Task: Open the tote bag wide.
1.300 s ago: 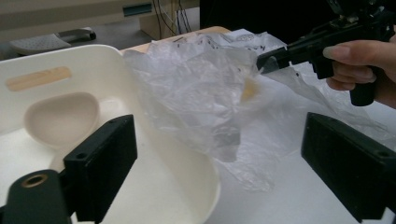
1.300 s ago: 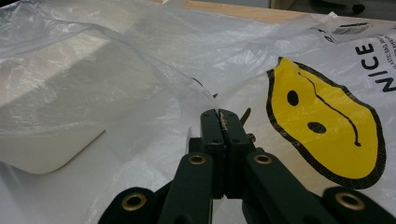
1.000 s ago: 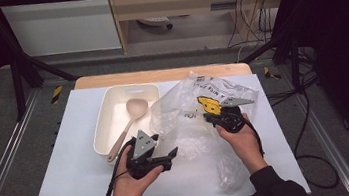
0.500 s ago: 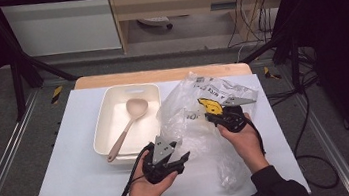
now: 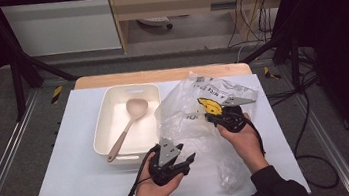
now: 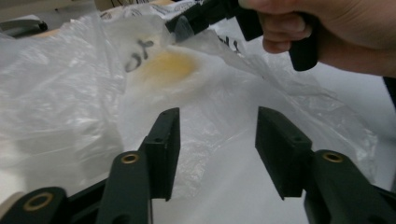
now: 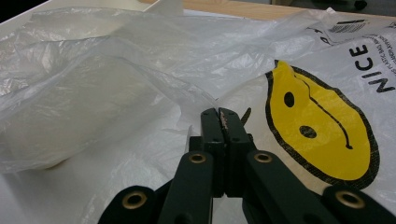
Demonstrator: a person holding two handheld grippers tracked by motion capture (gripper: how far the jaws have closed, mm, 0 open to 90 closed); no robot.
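A clear plastic bag (image 5: 189, 111) with a yellow smiley face (image 7: 317, 135) lies crumpled on the white table. My right gripper (image 5: 213, 117) is shut on a fold of the bag's film, holding it up near the smiley; its jaws meet tightly in the right gripper view (image 7: 222, 119). My left gripper (image 5: 189, 159) sits low at the bag's near left edge. Its jaws (image 6: 217, 135) have just been closing and still stand apart. The bag (image 6: 70, 93) lies just ahead of the tips, and neither pad presses on it. The right gripper (image 6: 187, 23) also shows in the left gripper view.
A cream rectangular tub (image 5: 110, 121) stands left of the bag, with a beige spoon (image 5: 127, 121) lying in it. The table's wooden far edge (image 5: 159, 74) and metal frame rails border the work area. Cables trail on the floor at the right.
My left gripper has moved right and down toward the bag's near edge, and its jaws have narrowed. The right gripper has stayed put, still pinching the bag.
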